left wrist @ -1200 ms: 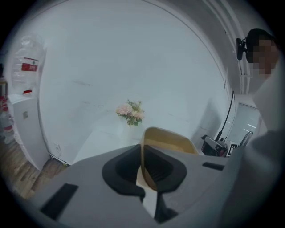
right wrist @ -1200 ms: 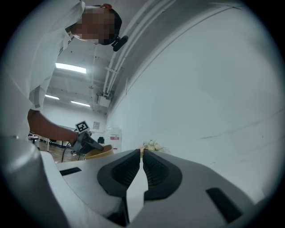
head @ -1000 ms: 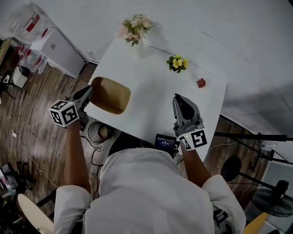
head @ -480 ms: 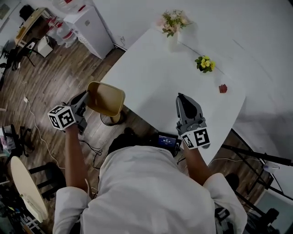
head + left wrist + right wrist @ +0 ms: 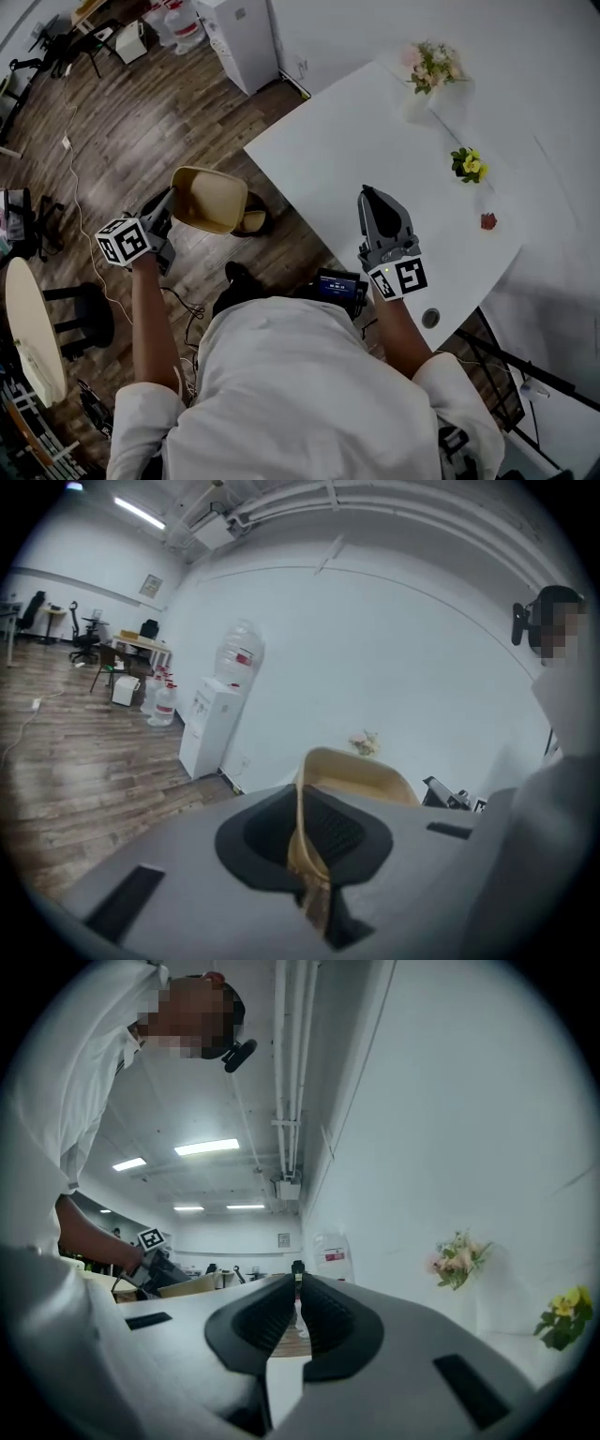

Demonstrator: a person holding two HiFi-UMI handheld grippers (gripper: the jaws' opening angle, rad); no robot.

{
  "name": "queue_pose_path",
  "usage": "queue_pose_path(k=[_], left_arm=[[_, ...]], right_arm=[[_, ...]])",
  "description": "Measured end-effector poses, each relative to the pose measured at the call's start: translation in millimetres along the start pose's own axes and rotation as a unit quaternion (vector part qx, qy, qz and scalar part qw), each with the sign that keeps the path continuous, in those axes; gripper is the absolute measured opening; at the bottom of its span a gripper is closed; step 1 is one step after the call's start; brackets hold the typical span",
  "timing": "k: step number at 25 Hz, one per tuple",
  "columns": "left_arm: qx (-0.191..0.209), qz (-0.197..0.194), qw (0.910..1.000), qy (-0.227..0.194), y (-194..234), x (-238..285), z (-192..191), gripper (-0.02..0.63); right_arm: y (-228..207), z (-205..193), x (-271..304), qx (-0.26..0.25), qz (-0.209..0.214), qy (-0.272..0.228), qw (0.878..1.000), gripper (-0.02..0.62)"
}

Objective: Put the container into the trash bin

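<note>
Left gripper (arm outstretched) pinches the container; right gripper, 2 jaws together, is empty.

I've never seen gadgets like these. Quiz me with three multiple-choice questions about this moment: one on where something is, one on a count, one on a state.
1. Where is the tan container?
A) in the air over the wooden floor, beside the white table
B) flat on the table
C) on a chair

2. How many flower bunches stand on the table?
A) one
B) two
C) four

3. The right gripper is:
A) wide open
B) shut on the container
C) shut, holding nothing

Answers:
1. A, since the left gripper holds it by its rim, clear of the table.
2. B, since there is one pink bunch and one yellow bunch.
3. C, since its jaws meet with nothing between them.
</note>
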State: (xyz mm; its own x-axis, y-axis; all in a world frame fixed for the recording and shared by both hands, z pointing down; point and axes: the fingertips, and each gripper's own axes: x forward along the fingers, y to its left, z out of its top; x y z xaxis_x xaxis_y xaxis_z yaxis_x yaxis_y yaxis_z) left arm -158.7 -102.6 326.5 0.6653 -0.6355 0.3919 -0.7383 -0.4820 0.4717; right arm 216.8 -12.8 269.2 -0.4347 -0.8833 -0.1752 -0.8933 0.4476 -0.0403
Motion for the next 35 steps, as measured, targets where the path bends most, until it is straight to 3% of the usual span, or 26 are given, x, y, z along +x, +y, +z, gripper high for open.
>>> queue_pose_path(k=[14, 22, 25, 28, 33, 35], left_arm=[[-0.082, 0.030, 0.9961, -0.004, 173, -50, -16, 0.023], [-0.146, 0.052, 0.9878, 0.016, 269, -24, -63, 0.023], [-0.183, 0.064, 0.9807, 0.025, 298, -4, -99, 0.023], [-0.223, 0.072, 0.9721, 0.007, 318, 18, -126, 0.023], [-0.284, 0.095, 0.9540, -0.015, 341, 53, -186, 0.023], [-0.314, 0.112, 0.9426, -0.024, 353, 67, -215, 0.023]], right_arm=[[103, -79, 130, 0.017, 0.015, 0.061, 0.998, 0.044], [151, -167, 190, -0.019, 0.048, 0.140, 0.989, 0.044], [159, -215, 195, -0.009, 0.060, 0.172, 0.983, 0.044], [168, -271, 193, -0.004, 0.068, 0.214, 0.975, 0.044], [178, -345, 197, -0.001, 0.086, 0.255, 0.963, 0.044], [180, -372, 200, 0.003, 0.092, 0.264, 0.960, 0.044]])
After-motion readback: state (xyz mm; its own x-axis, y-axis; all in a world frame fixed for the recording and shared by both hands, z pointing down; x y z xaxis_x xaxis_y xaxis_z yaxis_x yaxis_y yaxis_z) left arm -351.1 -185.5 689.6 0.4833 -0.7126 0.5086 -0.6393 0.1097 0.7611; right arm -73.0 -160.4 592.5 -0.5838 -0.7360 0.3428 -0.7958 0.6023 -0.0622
